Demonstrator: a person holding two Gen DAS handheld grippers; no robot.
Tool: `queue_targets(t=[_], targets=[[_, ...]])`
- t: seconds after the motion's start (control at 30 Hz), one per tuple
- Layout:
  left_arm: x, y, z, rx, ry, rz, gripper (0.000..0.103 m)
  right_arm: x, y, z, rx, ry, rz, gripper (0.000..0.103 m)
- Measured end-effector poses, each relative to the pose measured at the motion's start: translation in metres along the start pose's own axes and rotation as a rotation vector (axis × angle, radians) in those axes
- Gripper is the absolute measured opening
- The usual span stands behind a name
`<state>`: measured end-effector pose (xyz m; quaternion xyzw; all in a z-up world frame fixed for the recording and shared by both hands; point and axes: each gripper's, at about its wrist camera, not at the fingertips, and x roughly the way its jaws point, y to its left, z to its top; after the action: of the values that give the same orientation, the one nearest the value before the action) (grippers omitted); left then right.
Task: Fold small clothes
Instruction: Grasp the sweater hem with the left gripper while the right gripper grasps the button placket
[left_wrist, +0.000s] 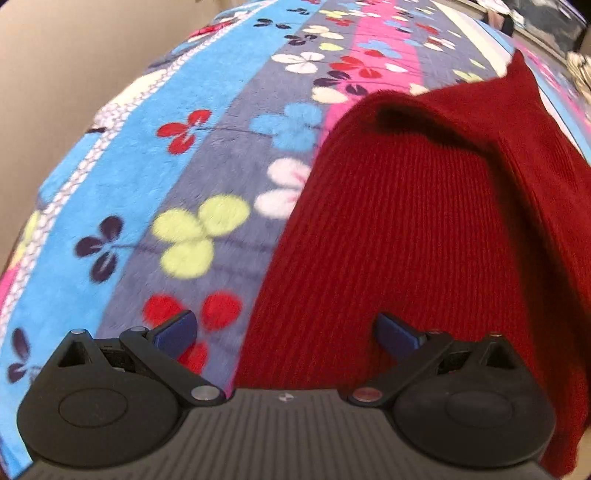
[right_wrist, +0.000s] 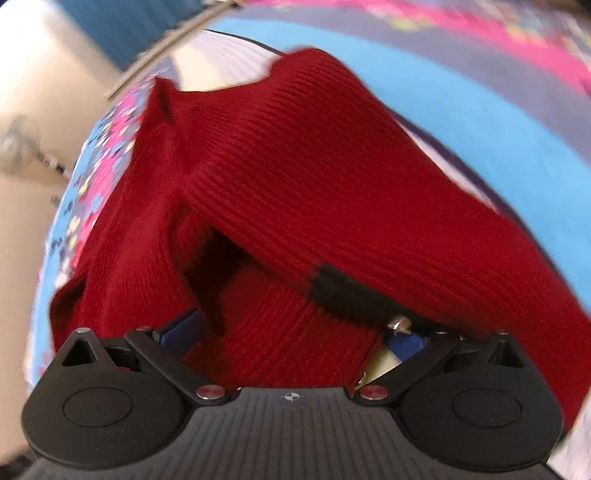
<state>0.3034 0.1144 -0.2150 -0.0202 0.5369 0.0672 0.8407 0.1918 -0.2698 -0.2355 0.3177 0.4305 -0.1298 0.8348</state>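
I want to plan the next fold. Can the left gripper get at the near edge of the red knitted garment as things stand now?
Probably yes. The left gripper is open and the red knitted garment lies right ahead on the flowered blanket, its edge between the fingers with nothing in front.

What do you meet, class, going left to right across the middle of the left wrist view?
Beige wall → floral blanket → red sweater.

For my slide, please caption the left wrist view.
Open left gripper over red knit garment on floral blanket.
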Motion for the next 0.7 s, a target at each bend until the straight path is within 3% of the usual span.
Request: queue_targets(t=[0.07,0.1,0.13,0.2,0.23,0.27,0.3,0.53,0.67,0.7], targets=[[0.004,-0.007,0.009,-0.011,0.019,0.008,0.103,0.011,0.009,0.002,-0.071,-0.038,-0.012,0.102],[0.003,-0.012,0.011,0.006,0.015,0.023,0.098,0.015,0.012,0.001,-0.106,-0.049,-0.016,0.102],[-0.001,-0.018,0.012,0.032,0.001,0.015,0.068,0.016,0.014,0.001,-0.128,-0.058,-0.016,0.098],[-0.017,-0.025,0.008,0.044,-0.022,-0.049,0.024,0.012,0.015,0.001,-0.175,-0.069,-0.056,0.059],[-0.025,-0.030,0.005,0.040,-0.032,-0.041,0.023,0.008,0.013,0.000,-0.183,-0.061,-0.060,0.052],[-0.030,-0.032,0.003,0.040,-0.049,-0.038,0.022,0.005,0.008,0.002,-0.158,-0.047,-0.025,0.038],[-0.035,-0.036,0.000,0.046,-0.069,-0.029,0.021,0.002,0.001,0.005,-0.113,-0.034,0.019,0.034],[-0.089,-0.041,-0.031,0.127,-0.080,-0.066,0.015,-0.035,-0.024,0.003,-0.094,0.011,0.044,0.029],[-0.116,-0.041,-0.073,0.169,-0.022,-0.112,0.014,-0.083,-0.064,-0.011,-0.067,0.003,0.049,0.026],[-0.122,-0.039,-0.085,0.169,-0.003,-0.122,0.008,-0.095,-0.076,-0.016,-0.071,0.000,0.045,0.023]])
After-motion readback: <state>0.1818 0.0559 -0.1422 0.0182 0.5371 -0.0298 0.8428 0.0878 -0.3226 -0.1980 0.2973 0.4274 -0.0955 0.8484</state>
